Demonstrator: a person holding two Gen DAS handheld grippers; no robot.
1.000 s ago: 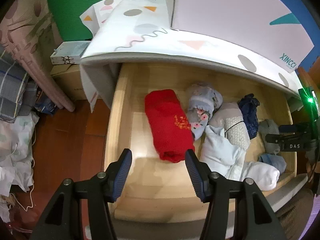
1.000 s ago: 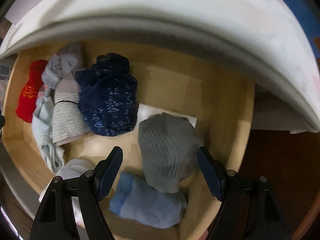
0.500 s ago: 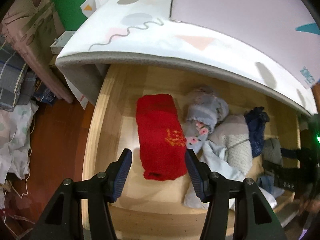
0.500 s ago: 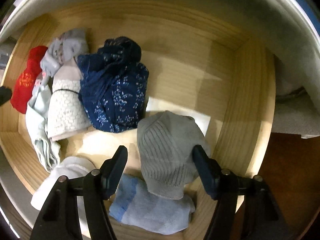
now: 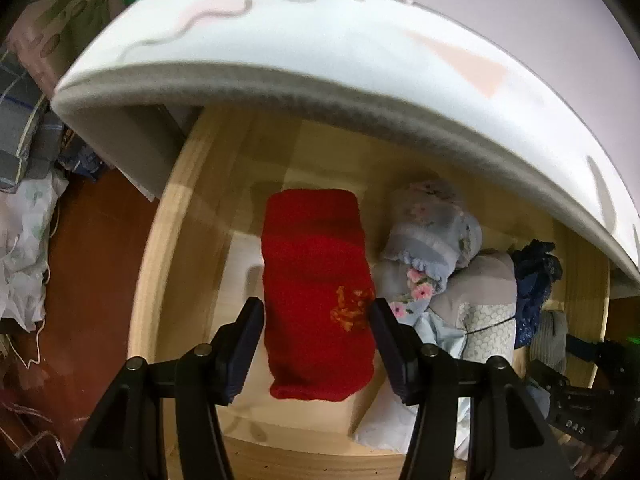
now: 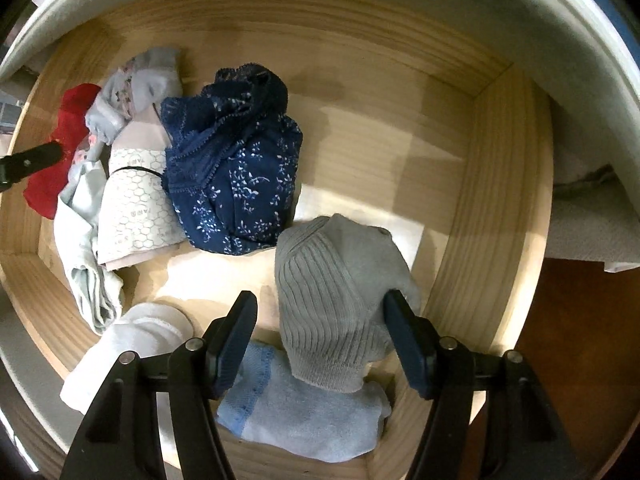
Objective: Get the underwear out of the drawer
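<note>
The open wooden drawer (image 5: 160, 280) (image 6: 492, 216) holds several rolled garments. My left gripper (image 5: 318, 346) is open, its fingers on either side of a red roll with gold embroidery (image 5: 316, 280), low in the drawer. My right gripper (image 6: 322, 338) is open, its fingers on either side of a grey ribbed roll (image 6: 340, 296). A light blue roll (image 6: 304, 412) lies under and in front of the grey one. The red roll also shows in the right wrist view (image 6: 60, 148), with a left fingertip (image 6: 36, 158) beside it.
Between the two lie a floral pale-blue roll (image 5: 436, 236), a beige honeycomb-print roll (image 6: 136, 204), navy lace underwear (image 6: 236, 172) and a white roll (image 6: 132, 344). A white patterned tabletop (image 5: 320, 40) overhangs the drawer's back. Clothes lie on the floor at left (image 5: 24, 240).
Both grippers have moved down and forward into the drawer. The left one now straddles the red roll; the right one now straddles the grey ribbed roll. Both stay open.
</note>
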